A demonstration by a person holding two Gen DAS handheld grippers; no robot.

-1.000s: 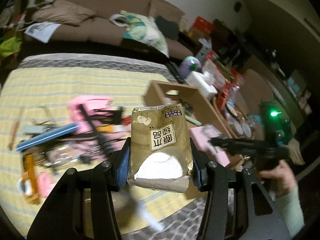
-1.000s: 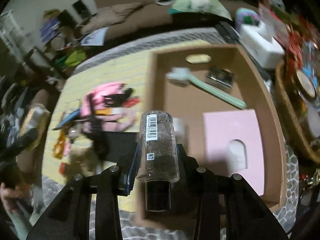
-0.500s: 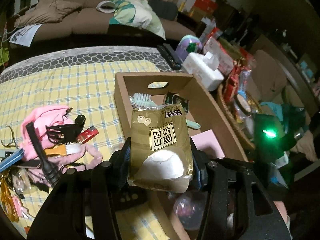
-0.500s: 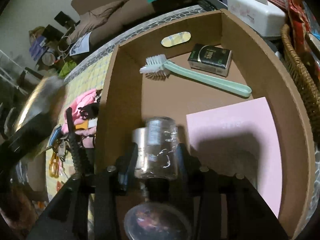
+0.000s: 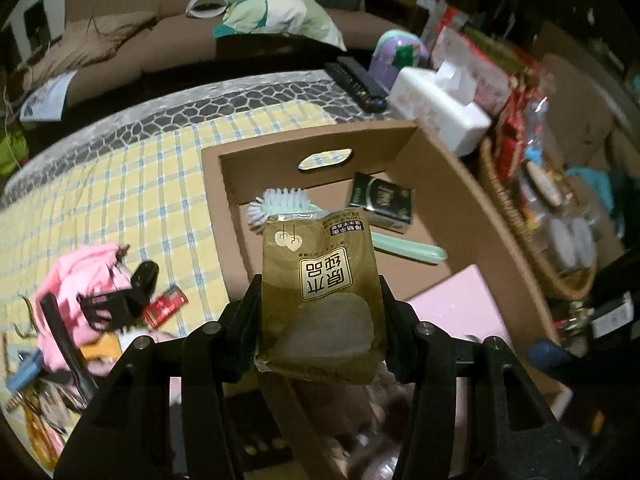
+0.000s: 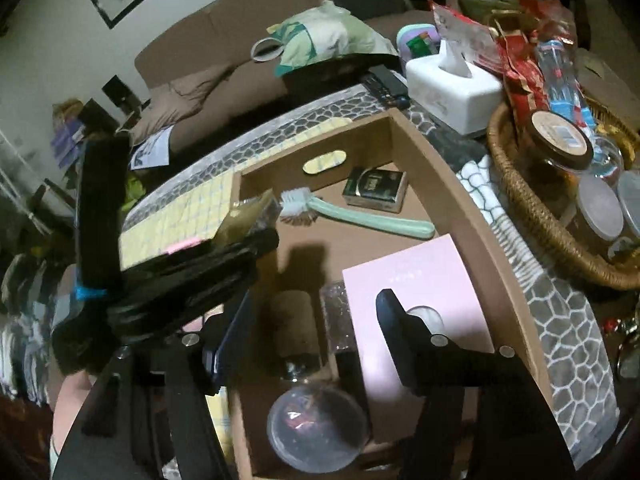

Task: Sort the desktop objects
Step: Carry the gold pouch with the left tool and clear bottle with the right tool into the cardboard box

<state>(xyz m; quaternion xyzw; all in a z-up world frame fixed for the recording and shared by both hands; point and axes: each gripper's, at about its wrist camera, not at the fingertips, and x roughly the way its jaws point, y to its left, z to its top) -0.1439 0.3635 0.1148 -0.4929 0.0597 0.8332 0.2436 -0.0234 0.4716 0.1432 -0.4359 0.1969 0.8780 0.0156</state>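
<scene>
Room: dim living room with a brown sofa [image 5: 132, 40] at the back and a yellow checked cloth [image 5: 132, 184] on the table.
Left gripper [image 5: 320, 312]: its two black fingers squeeze a gold tissue pack [image 5: 320, 292] from both sides, held up over the near left part of the cardboard box [image 5: 452, 184].
Writing on the pack: a cream label with big Chinese letters, seen upside down, and a small dark label near the far edge. I cannot read more.
Right gripper [image 6: 316, 336]: its jaws have just been opening and now stand wide, with no pads pressing on anything.
Under the right fingers: a small clear bottle [image 6: 334, 312] with a dark cap lies on the box floor, next to a brown roll [image 6: 294, 328]. A round clear lid [image 6: 316, 424] lies nearest.
In the box: a pink card [image 6: 416, 280] beside the bottle, then a mint green brush [image 6: 352, 212], then a dark green little box [image 6: 376, 190] with gold writing too small to read.
In the way: the left gripper and its pack cross the left side of the right camera's view.
Left of the box: a pink cloth [image 5: 80, 276] under black and red bits.
Right of the box: a woven basket [image 6: 560, 216] full of jars, one with a barcode on its lid.
Far: a white tissue box [image 6: 452, 88] and a black remote [image 5: 356, 82].
</scene>
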